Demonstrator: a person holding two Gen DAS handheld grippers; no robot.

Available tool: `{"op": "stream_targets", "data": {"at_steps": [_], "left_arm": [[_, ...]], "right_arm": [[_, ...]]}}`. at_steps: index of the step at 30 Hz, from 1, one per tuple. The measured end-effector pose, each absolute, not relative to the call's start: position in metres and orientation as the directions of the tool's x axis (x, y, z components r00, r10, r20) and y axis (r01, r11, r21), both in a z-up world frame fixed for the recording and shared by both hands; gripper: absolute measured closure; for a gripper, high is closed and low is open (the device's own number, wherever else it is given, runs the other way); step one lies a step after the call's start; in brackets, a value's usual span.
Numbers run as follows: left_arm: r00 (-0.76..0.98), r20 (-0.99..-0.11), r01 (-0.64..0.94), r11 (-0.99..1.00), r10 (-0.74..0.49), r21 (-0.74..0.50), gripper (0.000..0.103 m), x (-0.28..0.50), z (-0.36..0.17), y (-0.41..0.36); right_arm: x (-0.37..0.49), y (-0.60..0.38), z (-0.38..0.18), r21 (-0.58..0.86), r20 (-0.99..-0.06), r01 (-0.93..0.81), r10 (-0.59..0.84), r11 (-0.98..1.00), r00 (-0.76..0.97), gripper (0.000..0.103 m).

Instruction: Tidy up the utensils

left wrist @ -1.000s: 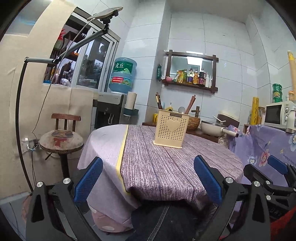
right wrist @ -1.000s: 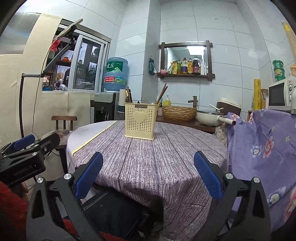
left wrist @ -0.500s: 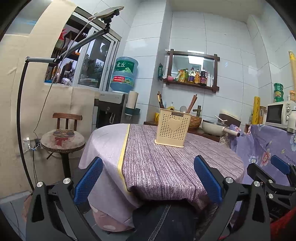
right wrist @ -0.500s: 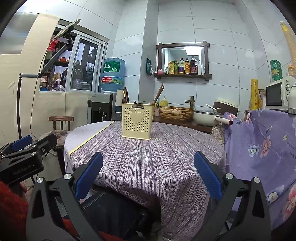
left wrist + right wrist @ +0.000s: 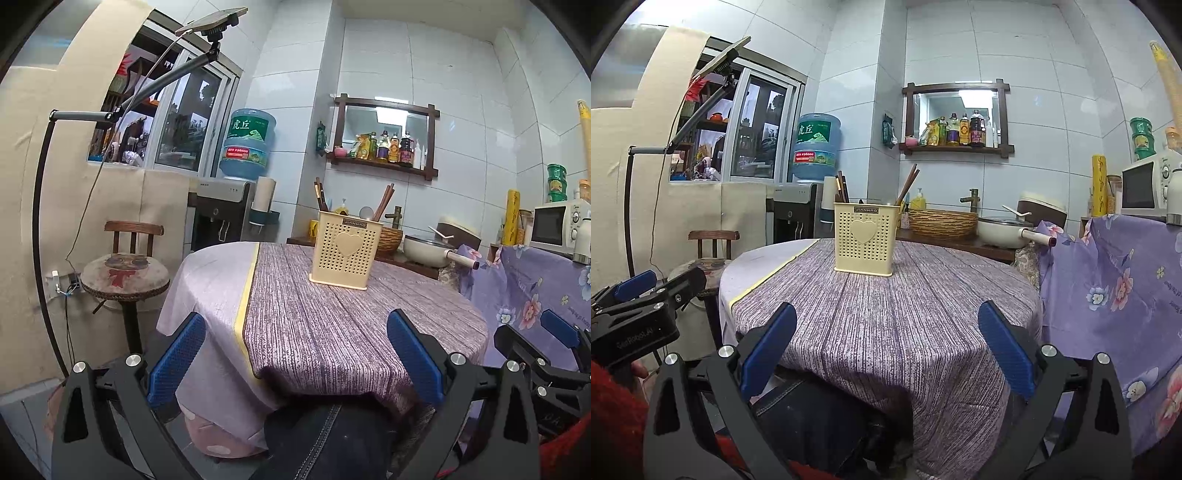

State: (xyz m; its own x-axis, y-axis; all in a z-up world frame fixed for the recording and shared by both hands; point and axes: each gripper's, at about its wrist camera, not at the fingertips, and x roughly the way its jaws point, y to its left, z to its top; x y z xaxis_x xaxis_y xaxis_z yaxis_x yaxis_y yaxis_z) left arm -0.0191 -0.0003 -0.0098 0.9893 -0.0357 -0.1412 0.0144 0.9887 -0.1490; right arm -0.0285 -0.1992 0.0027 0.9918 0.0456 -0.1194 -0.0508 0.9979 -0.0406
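Observation:
A cream perforated utensil holder (image 5: 345,249) with a heart on its front stands upright on the round table (image 5: 332,325), near its far side; it also shows in the right wrist view (image 5: 866,238). Brown chopsticks (image 5: 384,203) and dark utensils (image 5: 320,195) stick out of its top, as does a round spoon bowl (image 5: 365,213). My left gripper (image 5: 295,354) is open and empty, held low before the table's near edge. My right gripper (image 5: 886,347) is open and empty, likewise low at the near edge.
A purple striped cloth covers the table (image 5: 886,314). A round stool (image 5: 123,275) stands left. A counter behind holds a wicker basket (image 5: 942,221) and a white pan (image 5: 1004,229). A floral-draped surface (image 5: 1115,280) with a microwave (image 5: 1145,186) is right.
Both grippers have dropped lower and drawn back slightly from the table, so the holder sits higher in both views. Both stay open and empty.

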Motion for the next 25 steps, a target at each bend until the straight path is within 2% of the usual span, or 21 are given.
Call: {"op": "stream_targets", "data": {"at_steps": [5,25], "left_arm": [[0.986,-0.156,0.037,0.988,-0.061,-0.151,0.005,-0.0156,-0.0103,-0.0003],[0.986,-0.16,0.013,0.988,-0.038,-0.155,0.005,-0.0156,-0.009,0.0021]], "right_arm": [[-0.0281,-0.1992,0.0021,-0.04,-0.122,-0.051,0.046,0.998,0.992,0.006],[-0.0271,-0.1993,0.0011,-0.039,-0.125,-0.052,0.047,0.998,0.991,0.006]]}}
